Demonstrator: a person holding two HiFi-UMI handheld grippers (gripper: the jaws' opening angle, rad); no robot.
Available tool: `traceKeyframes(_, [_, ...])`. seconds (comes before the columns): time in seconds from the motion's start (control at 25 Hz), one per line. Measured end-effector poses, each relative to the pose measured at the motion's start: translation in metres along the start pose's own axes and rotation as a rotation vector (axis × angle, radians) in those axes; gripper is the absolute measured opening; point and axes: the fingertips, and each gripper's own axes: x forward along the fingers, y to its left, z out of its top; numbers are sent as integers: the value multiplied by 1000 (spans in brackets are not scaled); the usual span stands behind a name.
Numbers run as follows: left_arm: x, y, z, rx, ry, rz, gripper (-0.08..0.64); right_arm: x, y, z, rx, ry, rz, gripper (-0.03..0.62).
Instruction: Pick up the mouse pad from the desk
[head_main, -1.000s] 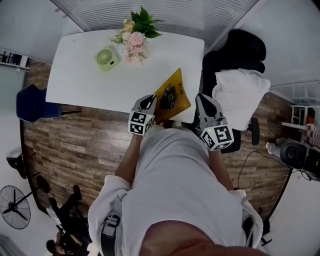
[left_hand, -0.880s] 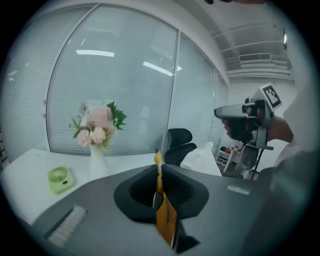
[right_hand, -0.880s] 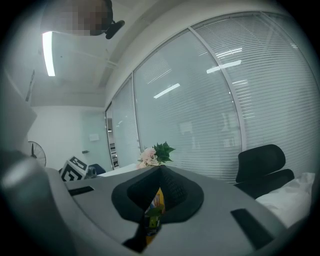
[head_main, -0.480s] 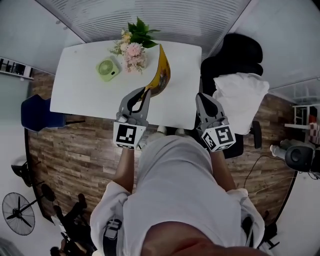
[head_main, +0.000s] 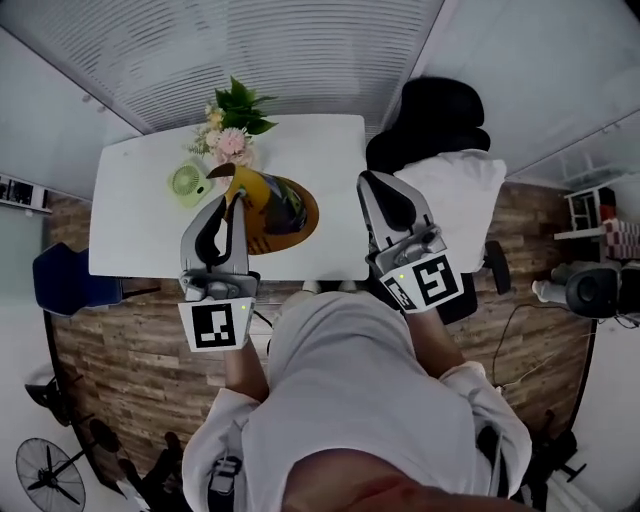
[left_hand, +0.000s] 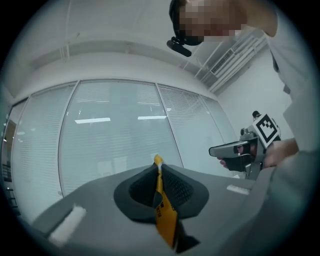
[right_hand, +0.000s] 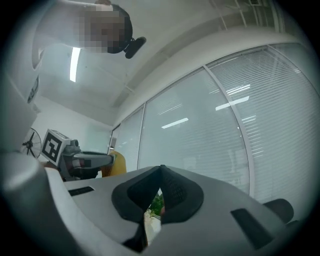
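The yellow mouse pad (head_main: 262, 195) hangs in the air above the white desk (head_main: 130, 230), curled so its dark underside shows. My left gripper (head_main: 231, 190) is shut on its near edge. In the left gripper view the pad's yellow edge (left_hand: 165, 215) stands pinched between the dark pads, with my left gripper (left_hand: 158, 172) pointing at the blinds. My right gripper (head_main: 376, 186) is raised beside it, to the right of the pad, shut with nothing in it (right_hand: 160, 187). Each gripper shows in the other's view: the right (left_hand: 235, 149), and the left (right_hand: 87, 161) with the pad (right_hand: 119, 163).
A bunch of flowers (head_main: 232, 125) and a small green fan (head_main: 185, 182) stand at the desk's far side. A black chair (head_main: 440, 110) draped with a white cloth (head_main: 455, 195) is at the desk's right end. Window blinds fill the background.
My left gripper has lifted the mouse pad off the desk's front edge and high into the air, the pad swinging and curling. My right gripper has also risen, still shut and holding nothing.
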Motion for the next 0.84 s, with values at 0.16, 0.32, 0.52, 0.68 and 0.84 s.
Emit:
traceKeyframes(0.16, [6,-12,4,-33,-35,6,21,-5,-11,-10,-20,25,-34,0])
traceKeyframes(0.32, [8,-15,-15,-49,-8,-3,21,-16,-22,-20,14,45,-65,0])
traceKeyframes(0.52, [14,-18,-27,-62,10,-27,21,-19,-33,-17,-1,42,-87,0])
traceKeyframes(0.68, [21,-25,-22,-74,6,-41,23,-21,-33,-16,-12,44,-82,0])
traceKeyframes(0.84, [26,-33,-17,-80,-8,-66,23,-20,-25,-18,-35,60,-61,0])
